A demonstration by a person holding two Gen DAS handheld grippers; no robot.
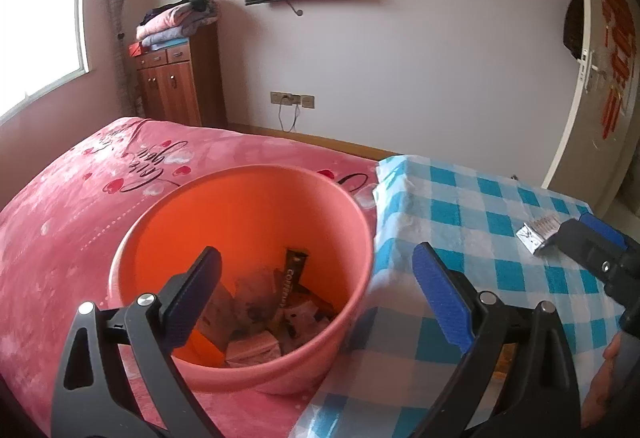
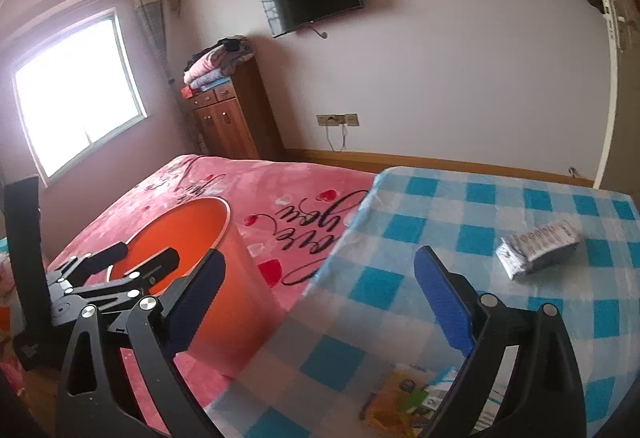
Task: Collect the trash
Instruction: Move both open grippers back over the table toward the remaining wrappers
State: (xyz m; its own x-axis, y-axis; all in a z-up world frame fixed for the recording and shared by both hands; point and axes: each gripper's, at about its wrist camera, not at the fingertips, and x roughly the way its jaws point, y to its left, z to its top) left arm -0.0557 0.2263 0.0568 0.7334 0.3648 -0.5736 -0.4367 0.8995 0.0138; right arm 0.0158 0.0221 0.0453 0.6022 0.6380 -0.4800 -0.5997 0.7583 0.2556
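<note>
Two grippers, both spread wide and empty, frame this stage of my trash round. Through the left wrist camera, my left gripper (image 1: 316, 290) hangs with its jaws apart over the round salmon-pink plastic bin (image 1: 248, 198), which stands on the pink heart-printed bedspread (image 1: 80, 198). At the bin's bottom lie several discarded wrappers and sachets (image 1: 272, 314), among them a dark coffee stick, so part of the collecting looks done. At three o'clock in that view, on the blue-and-white checked tablecloth (image 1: 480, 206), sits a small silvery foil packet (image 1: 534, 236), with the black-and-blue tip of my right gripper just beside it.

Through the right wrist camera, my right gripper (image 2: 320, 302) shows jaws standing wide with nothing between them. The foil packet (image 2: 538, 244) lies at two o'clock on the checked cloth (image 2: 440, 206), beyond the blue finger and not touched by it. The bin (image 2: 192, 222) is at nine o'clock, with my left gripper (image 2: 136, 258) reaching over its rim. At five o'clock, low on the cloth, lie yellow and blue-white printed papers (image 2: 404, 398), partly hidden by my finger; I cannot tell what they are. By my reckoning the packet is next, and perhaps those papers after it.
</note>
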